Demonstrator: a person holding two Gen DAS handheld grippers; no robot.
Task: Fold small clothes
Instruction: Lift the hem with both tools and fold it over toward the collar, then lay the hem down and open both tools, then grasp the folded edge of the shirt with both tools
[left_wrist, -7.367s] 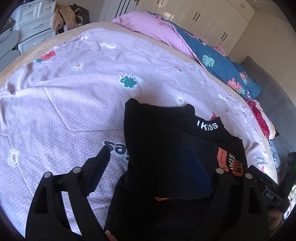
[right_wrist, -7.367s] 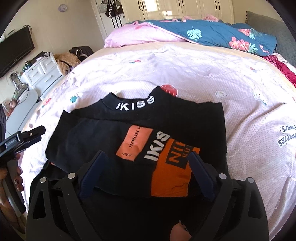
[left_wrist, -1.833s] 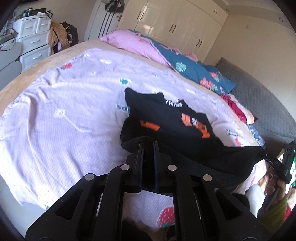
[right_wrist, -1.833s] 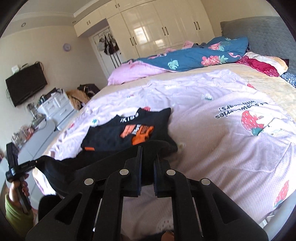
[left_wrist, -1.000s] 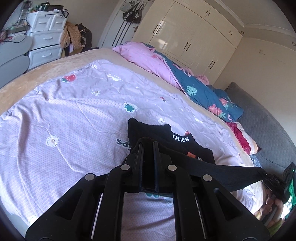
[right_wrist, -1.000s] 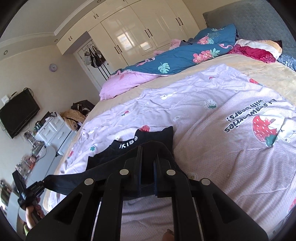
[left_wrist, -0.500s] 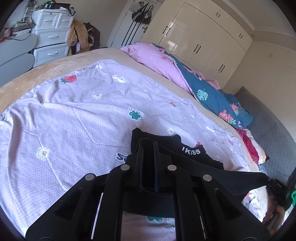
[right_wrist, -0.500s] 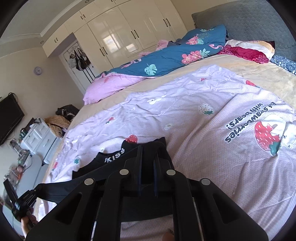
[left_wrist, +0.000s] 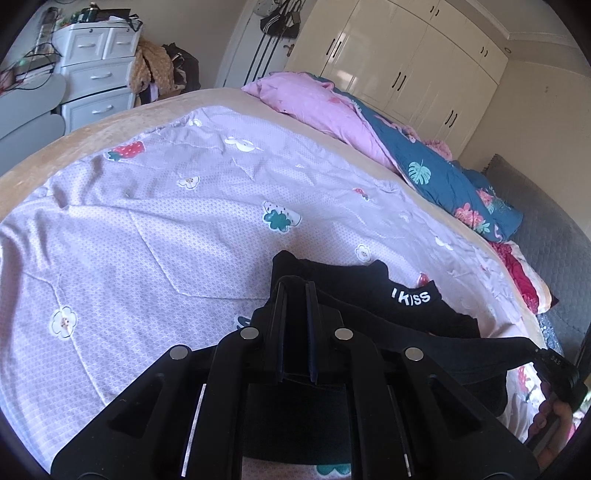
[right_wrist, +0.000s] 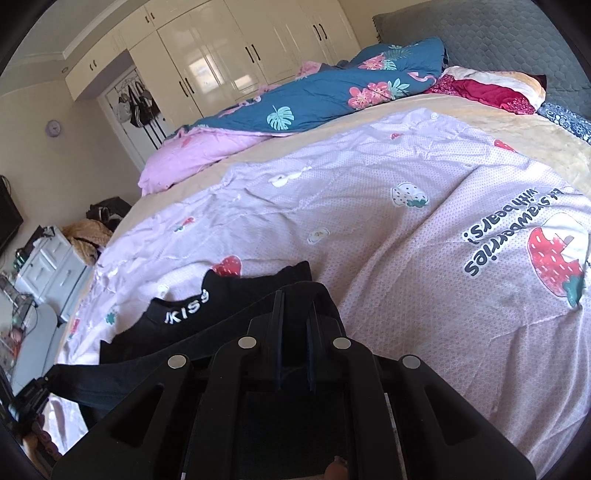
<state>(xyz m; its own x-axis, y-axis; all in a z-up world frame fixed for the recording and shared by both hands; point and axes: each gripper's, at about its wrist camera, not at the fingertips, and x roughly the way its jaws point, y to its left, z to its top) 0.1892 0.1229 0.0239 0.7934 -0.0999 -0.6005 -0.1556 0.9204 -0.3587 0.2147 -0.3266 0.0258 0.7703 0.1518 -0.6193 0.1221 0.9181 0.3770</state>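
Note:
A black shirt (left_wrist: 373, 280) with a white "IKISS" collar lies on the lilac bedspread (left_wrist: 166, 221). My left gripper (left_wrist: 295, 288) is shut on one corner of its hem. My right gripper (right_wrist: 293, 295) is shut on the other corner. The hem hangs stretched between them as a black band (left_wrist: 461, 354), lifted over the shirt's body and reaching up near the collar (right_wrist: 184, 314). The orange print is hidden under the lifted cloth. The right gripper shows at the right edge of the left wrist view (left_wrist: 561, 373); the left one shows at the left edge of the right wrist view (right_wrist: 29, 398).
Pink and blue floral quilts (left_wrist: 388, 147) lie piled along the far side of the bed. A red blanket (right_wrist: 487, 92) and grey headboard (right_wrist: 480, 40) are at the head. White drawers (left_wrist: 92, 74) and wardrobes (right_wrist: 240, 55) stand beyond the bed.
Both grippers, open around the folded shirt earlier, shut on its hem, lifted it and have carried it forward over the shirt toward the collar, covering the orange print.

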